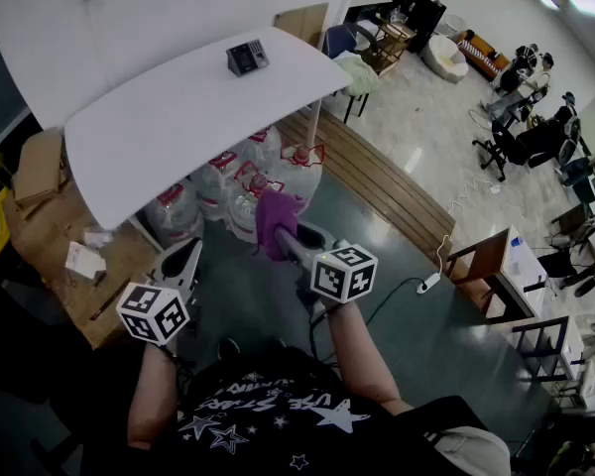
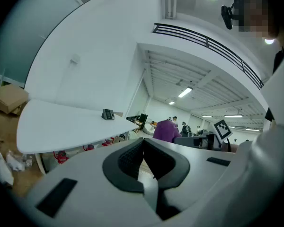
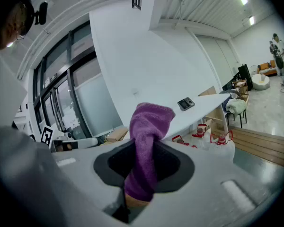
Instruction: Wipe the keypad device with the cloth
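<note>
The keypad device [image 1: 247,58] is a small dark box standing near the far edge of the white table [image 1: 159,117]. It also shows as the keypad device [image 2: 108,114] in the left gripper view and the keypad device [image 3: 185,103] in the right gripper view. My right gripper [image 1: 281,238] is shut on a purple cloth [image 1: 275,218], held in the air short of the table; the cloth [image 3: 146,141] sticks up between the jaws. My left gripper [image 1: 193,249] hangs lower left, shut with nothing in it. Both grippers are well away from the device.
Several large water bottles [image 1: 248,181] stand under the table's near edge. Cardboard boxes [image 1: 40,167] and papers lie at the left. A chair [image 1: 352,67] stands past the table's right end, wooden desks [image 1: 496,266] at the right, and a power strip [image 1: 428,282] with its cable on the floor.
</note>
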Action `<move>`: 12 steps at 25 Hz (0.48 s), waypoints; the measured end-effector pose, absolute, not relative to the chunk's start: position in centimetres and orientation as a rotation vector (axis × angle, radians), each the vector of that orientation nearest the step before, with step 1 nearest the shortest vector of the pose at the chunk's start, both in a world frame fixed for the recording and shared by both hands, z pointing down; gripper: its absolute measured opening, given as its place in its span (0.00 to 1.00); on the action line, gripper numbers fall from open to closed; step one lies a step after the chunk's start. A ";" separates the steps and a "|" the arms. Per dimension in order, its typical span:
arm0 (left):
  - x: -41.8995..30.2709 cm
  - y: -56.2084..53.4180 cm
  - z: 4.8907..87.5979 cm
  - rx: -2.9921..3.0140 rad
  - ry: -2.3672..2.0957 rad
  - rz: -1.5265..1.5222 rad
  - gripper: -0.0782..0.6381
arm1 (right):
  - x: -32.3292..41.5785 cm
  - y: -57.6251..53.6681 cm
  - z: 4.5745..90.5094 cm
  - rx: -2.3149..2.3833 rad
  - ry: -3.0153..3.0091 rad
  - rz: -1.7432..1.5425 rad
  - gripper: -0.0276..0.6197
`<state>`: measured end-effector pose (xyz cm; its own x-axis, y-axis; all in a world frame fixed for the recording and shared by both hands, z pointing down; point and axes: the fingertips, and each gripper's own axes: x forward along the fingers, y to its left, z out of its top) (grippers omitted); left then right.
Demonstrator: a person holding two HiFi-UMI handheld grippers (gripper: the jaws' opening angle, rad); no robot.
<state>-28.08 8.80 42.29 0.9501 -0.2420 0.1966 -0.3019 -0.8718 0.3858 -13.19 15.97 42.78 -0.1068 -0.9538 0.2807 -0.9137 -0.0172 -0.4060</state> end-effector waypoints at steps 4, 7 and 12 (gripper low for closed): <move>-27.9 8.7 42.1 2.691 -0.398 0.199 0.12 | -13.2 15.7 42.6 -2.038 2.163 -0.764 0.19; -27.9 9.2 42.6 2.695 -0.406 0.222 0.12 | -13.5 15.9 42.8 -2.035 2.197 -0.755 0.19; -27.6 10.4 43.1 2.683 -0.414 0.228 0.12 | -13.3 16.7 43.3 -2.015 2.219 -0.761 0.19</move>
